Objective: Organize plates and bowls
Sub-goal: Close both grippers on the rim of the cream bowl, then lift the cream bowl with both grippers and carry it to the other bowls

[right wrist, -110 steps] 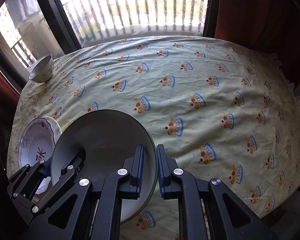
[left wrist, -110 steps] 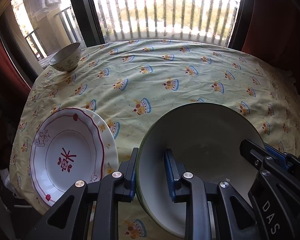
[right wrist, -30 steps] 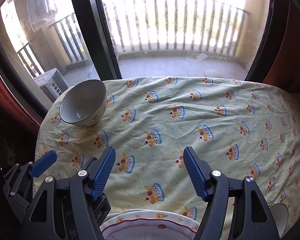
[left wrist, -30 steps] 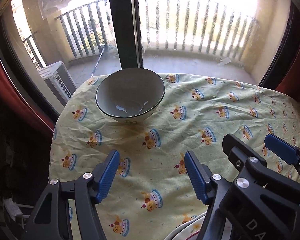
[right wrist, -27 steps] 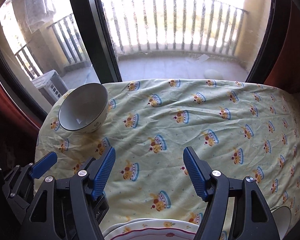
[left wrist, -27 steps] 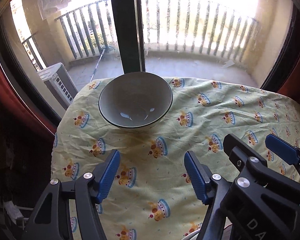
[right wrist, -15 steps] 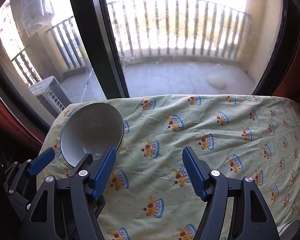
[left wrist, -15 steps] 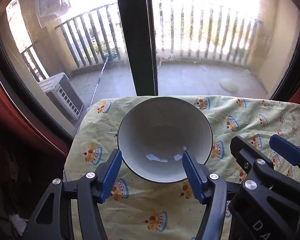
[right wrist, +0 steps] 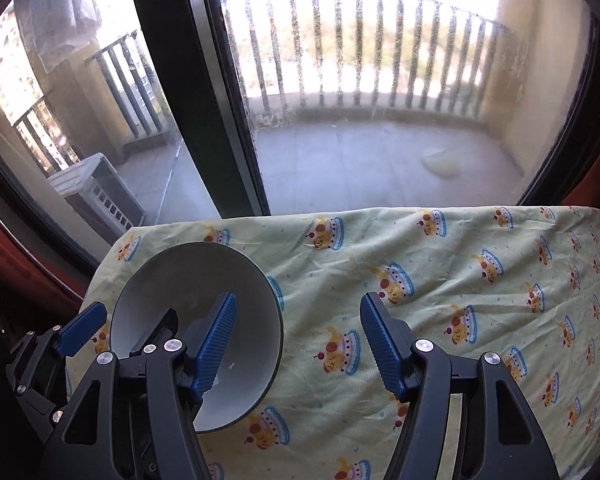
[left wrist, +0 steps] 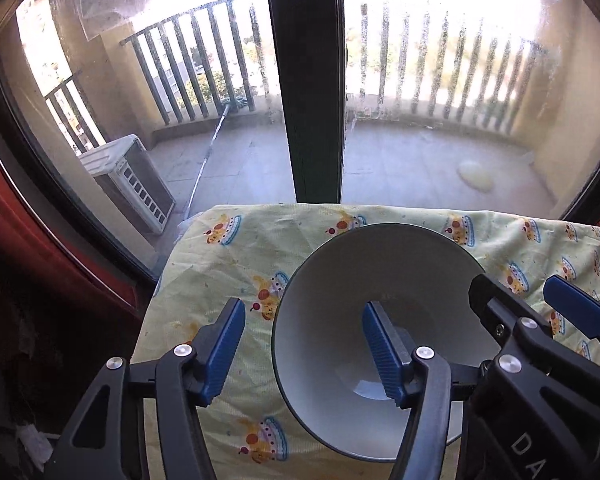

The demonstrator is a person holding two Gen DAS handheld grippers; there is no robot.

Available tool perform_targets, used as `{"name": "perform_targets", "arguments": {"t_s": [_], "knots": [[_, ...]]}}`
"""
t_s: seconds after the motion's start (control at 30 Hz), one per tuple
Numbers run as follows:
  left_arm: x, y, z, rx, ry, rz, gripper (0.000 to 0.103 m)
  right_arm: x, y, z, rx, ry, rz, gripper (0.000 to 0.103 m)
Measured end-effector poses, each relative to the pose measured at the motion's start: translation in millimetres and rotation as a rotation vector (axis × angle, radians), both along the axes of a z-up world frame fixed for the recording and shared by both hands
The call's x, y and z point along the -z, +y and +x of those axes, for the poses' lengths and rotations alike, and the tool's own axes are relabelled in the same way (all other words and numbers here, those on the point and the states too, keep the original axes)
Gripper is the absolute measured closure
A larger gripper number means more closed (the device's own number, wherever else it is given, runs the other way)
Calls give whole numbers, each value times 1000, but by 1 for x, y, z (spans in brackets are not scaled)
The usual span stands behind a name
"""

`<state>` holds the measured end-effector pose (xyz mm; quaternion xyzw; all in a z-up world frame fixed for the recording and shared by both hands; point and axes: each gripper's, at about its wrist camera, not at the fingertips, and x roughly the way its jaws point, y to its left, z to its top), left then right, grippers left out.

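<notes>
Left gripper (left wrist: 304, 350) has advanced, jaws now straddling the bowl's (left wrist: 340, 280) rim.

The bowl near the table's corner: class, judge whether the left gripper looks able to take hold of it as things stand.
Probably yes. The left gripper is open and straddles the rim of the bowl, one finger inside, one outside over the tablecloth. Nothing lies between the fingers and the rim.
</notes>
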<state>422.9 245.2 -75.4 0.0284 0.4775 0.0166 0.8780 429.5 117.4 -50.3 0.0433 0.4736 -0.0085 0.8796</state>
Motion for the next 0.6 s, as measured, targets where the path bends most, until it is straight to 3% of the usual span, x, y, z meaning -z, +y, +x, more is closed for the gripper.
{"name": "perform_targets", "arguments": {"t_s": [0.13,0.2,0.5,0.6], "knots": [[8,3,9,2,20,3,44,9,5,7,9,25,-10,44],[11,2,10,2,22,13,55,15,5,10,18,46,-5,54],[16,7,10,7,32,-8,82,24,12,14,-6,71,25,86],[15,7,8,2,38,-18,83,23,15,13,-7,64,14,86]]}}
